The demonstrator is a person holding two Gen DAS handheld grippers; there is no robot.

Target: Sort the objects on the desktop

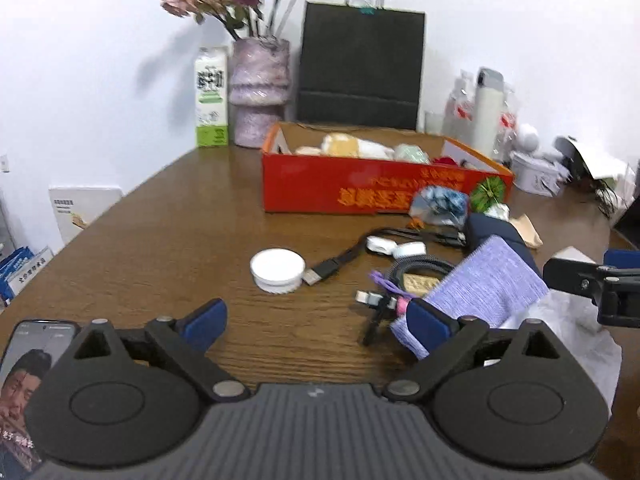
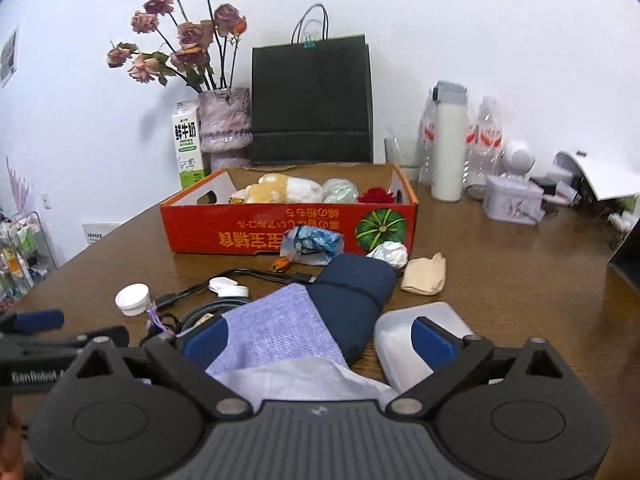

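A big brown wooden worktop point(image 2: 500, 280) stood against a white wall point(image 2: 480, 20). At 12 o'clock stood a black paper bag point(image 2: 312, 100). At 11 o'clock were a vase point(image 2: 224, 124) of dried pink flowers point(image 2: 180, 40) and a milk carton point(image 2: 187, 144).

In front of the bag sat a red cardboard box point(image 2: 256, 232). Inside it lay a soft yellow and white toy point(image 2: 284, 190), a pale green bundle point(image 2: 340, 191) and a red rose point(image 2: 376, 196).

The mess to sort lay in the middle, in front of the box: a purple cloth point(image 2: 272, 328), a dark blue pouch point(image 2: 352, 296), black cables point(image 1: 344, 256) and a small white jar point(image 1: 277, 270).

The left tool point(image 1: 316, 320) was wide open and held nothing. The right tool point(image 2: 320, 340) was wide open too, above the purple cloth, holding nothing.
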